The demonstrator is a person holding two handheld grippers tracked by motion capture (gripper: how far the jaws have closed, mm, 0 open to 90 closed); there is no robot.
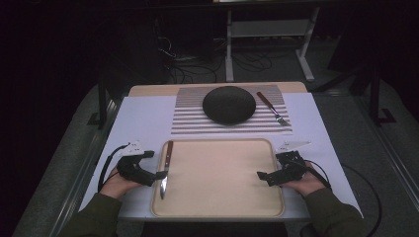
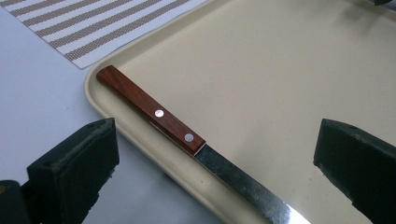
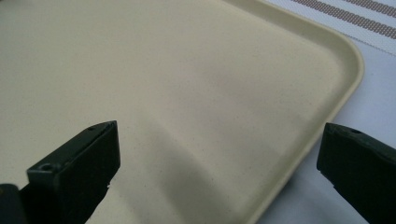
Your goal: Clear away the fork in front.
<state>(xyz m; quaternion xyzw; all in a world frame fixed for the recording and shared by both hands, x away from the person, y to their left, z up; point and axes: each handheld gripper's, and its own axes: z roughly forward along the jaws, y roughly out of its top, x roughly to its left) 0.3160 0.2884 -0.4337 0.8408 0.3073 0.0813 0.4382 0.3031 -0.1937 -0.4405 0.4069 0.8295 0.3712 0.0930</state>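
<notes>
Lying along the left rim of the beige plastic tray, the wooden-handled steel knife is easy to reach for the left tool. This tool is released, with its jaws wide on either side of the knife. The right tool is also released and holds nothing, hovering over the tray's right part.

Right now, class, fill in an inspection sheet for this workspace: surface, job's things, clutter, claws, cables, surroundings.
Surface: white table, striped mat at the far side.
Job's things: knife on the left rim of the beige tray, blade toward the person.
Clutter: black plate and fork on the mat.
Claws: left claw open around the knife; right claw open, empty, over the tray.
Cables: one trails from each claw.
Surroundings: dark floor, desk legs, wires.
</notes>
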